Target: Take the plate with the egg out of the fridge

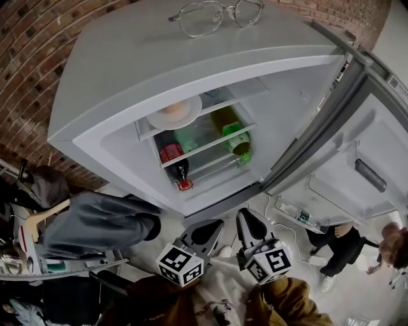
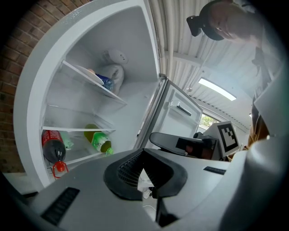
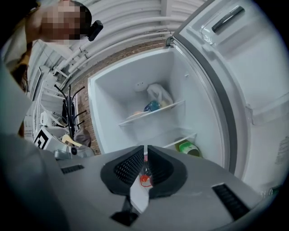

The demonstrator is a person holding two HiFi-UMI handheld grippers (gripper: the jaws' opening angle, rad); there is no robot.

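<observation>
The fridge [image 1: 127,70] stands open. On its top shelf rests a white plate [image 1: 189,116] holding an egg [image 1: 173,108]; the left gripper view shows the plate [image 2: 86,74] edge-on, and the right gripper view shows the plate [image 3: 135,114] beside a blue-and-white packet. My left gripper [image 1: 213,224] and right gripper [image 1: 245,213] hover side by side in front of the fridge, below its shelves, well short of the plate. Both are shut with nothing between the jaws, as seen along the left gripper [image 2: 143,153] and the right gripper [image 3: 145,151].
The fridge door [image 1: 357,146] is swung wide to the right. A red-labelled cola bottle [image 1: 175,162] and a green bottle [image 1: 233,130] lie on the lower shelves. Glasses [image 1: 217,16] sit on top of the fridge. Grey clothing [image 1: 95,223] lies left; a person [image 1: 338,245] stands right.
</observation>
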